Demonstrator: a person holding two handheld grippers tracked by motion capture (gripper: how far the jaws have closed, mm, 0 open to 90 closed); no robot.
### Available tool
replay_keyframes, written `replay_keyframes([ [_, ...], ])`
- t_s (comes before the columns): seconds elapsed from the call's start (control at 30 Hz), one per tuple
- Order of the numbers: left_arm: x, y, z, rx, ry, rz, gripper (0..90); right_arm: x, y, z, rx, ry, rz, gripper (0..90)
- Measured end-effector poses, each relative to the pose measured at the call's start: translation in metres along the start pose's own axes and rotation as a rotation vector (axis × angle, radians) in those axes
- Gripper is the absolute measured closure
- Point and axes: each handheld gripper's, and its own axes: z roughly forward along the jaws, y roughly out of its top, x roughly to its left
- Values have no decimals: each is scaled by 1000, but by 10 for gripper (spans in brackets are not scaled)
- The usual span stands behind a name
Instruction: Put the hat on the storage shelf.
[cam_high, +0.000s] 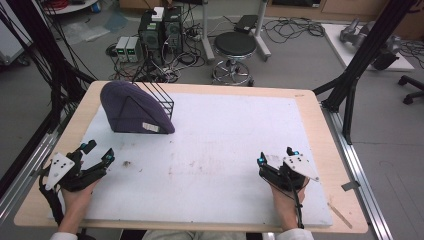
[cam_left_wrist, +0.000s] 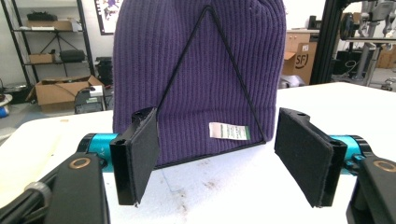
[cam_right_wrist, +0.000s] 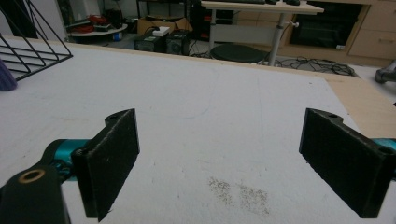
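A purple knit beanie is pulled over a black wire rack at the back left of the table. In the left gripper view the beanie stands straight ahead, with a white label near its hem and the rack's triangular end across it. My left gripper rests open at the front left, pointing at the beanie and short of it. My right gripper rests open at the front right, with nothing between its pads.
A white mat covers the wooden table, with small dark smudges on it. Beyond the far edge stand a round stool, computer boxes and cables on the floor. Black frame posts rise at both sides.
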Motion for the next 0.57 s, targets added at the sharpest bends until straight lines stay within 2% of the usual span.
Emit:
replay_keyframes([
  [0.23,0,-1,0,10,-7,-5,308,0,0,0,14,5,6,114],
  [0.33,0,-1,0,10,-14,-22,305,-1,0,1,9,4,4,114],
  [0.57,0,-1,0,13,-17,-22,306,-1,0,1,10,5,9,114],
])
